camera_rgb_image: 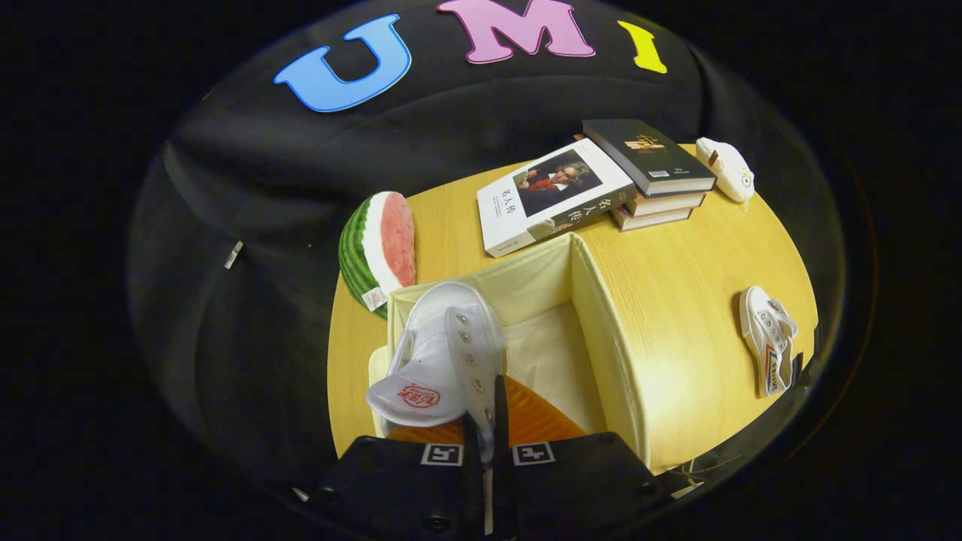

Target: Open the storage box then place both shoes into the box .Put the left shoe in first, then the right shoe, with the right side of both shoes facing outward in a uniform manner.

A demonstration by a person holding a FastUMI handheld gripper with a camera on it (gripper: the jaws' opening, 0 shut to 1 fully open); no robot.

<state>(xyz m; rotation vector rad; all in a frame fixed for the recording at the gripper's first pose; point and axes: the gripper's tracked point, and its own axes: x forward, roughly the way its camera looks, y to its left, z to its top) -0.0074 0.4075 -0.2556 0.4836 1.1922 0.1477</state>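
The gripper (487, 421) has its fingers closed narrow on the eyelet edge of a white shoe (440, 353), which hangs over the open storage box (601, 330) at the near-left corner of its cavity. Both fingers appear to pinch the upper's rim, so the shoe dangles rather than sits firm. The box's lid is out of the way and its pale fabric floor shows bare beyond the shoe.

The step in hand looks like lowering the first shoe into the box. To do it well, the carrier should bring the shoe down slowly until the sole meets the floor, keep it close to the left wall so room stays for its partner, and let go only once it rests, since a pinch on thin canvas may let it swing or tip.

The held shoe's long axis runs away from the fingers toward the watermelon slice (377, 252), its opening and printed insole turned up toward the camera; which end is the toe is hard to tell. The second shoe (766, 338) lies on the bench (691, 278) well apart to the right, its length running roughly near-to-far, laces up
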